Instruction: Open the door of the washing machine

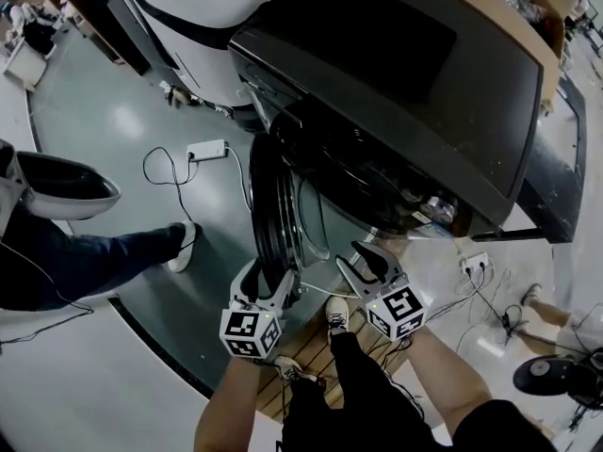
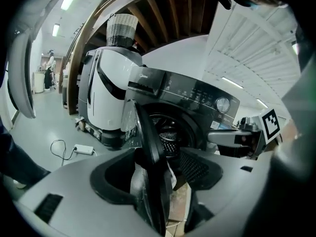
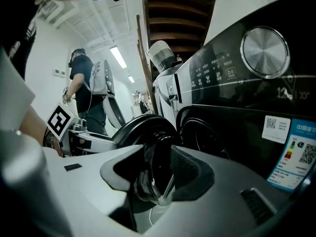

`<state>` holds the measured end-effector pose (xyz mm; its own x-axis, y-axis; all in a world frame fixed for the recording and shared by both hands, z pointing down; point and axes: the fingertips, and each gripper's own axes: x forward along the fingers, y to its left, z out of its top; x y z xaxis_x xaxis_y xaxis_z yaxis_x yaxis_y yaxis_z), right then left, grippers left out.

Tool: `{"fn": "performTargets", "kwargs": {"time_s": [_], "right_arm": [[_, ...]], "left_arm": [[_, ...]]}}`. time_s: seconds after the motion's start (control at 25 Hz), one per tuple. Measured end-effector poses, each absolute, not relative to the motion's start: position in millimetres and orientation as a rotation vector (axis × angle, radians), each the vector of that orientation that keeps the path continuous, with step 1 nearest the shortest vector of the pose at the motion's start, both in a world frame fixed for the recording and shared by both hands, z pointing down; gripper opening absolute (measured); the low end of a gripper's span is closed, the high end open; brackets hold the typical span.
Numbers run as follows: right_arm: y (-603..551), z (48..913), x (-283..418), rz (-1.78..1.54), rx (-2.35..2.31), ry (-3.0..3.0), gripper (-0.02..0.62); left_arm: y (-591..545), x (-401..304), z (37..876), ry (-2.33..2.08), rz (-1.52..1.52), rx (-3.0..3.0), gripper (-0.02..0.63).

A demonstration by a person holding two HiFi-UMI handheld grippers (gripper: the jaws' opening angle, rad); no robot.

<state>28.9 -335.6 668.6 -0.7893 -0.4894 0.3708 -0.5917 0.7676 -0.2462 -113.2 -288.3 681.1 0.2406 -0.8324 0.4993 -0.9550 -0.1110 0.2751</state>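
Note:
The dark front-loading washing machine (image 1: pixel 396 83) stands on a pallet. Its round door (image 1: pixel 273 205) is swung out edge-on towards me, and the drum (image 2: pixel 170 135) shows behind it. My left gripper (image 1: pixel 268 281) straddles the door's lower rim. In the left gripper view the door (image 2: pixel 150 147) runs up between the wide jaws, with a gap on its right side. My right gripper (image 1: pixel 363 257) hangs open just right of the door, below the machine's front. In the right gripper view the door's glass bulge (image 3: pixel 158 181) shows in the gap between the jaws, unpressed.
A white appliance (image 1: pixel 207 8) stands left of the machine, with a power strip (image 1: pixel 207 149) and cable on the floor. A bystander's leg (image 1: pixel 104 257) reaches in from the left. A wooden pallet (image 1: pixel 311 347) lies under my feet. More cables and a socket strip (image 1: pixel 474 264) lie at the right.

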Motion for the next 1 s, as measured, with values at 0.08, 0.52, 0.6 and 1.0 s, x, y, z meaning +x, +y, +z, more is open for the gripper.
{"fn": "performTargets", "kwargs": {"time_s": [0.08,0.52,0.6,1.0], "right_arm": [[-337,663,21,0.494,0.832,-2.688,0.167],[-328,647,-38,0.450,0.719,-2.742,0.167],[-326,647,-48,0.442,0.693,-2.746,0.167],[-314,635,-98,0.397,0.581,-2.766,0.167]], "left_arm": [[-285,-126,681,-1.650,0.295,1.962,0.281],[-268,-197,680,-1.790,0.315,1.863,0.281],[-267,-209,679,-1.814,0.310,1.843,0.281],[-261,-258,675,-1.916,0.310,1.760,0.281]]}}
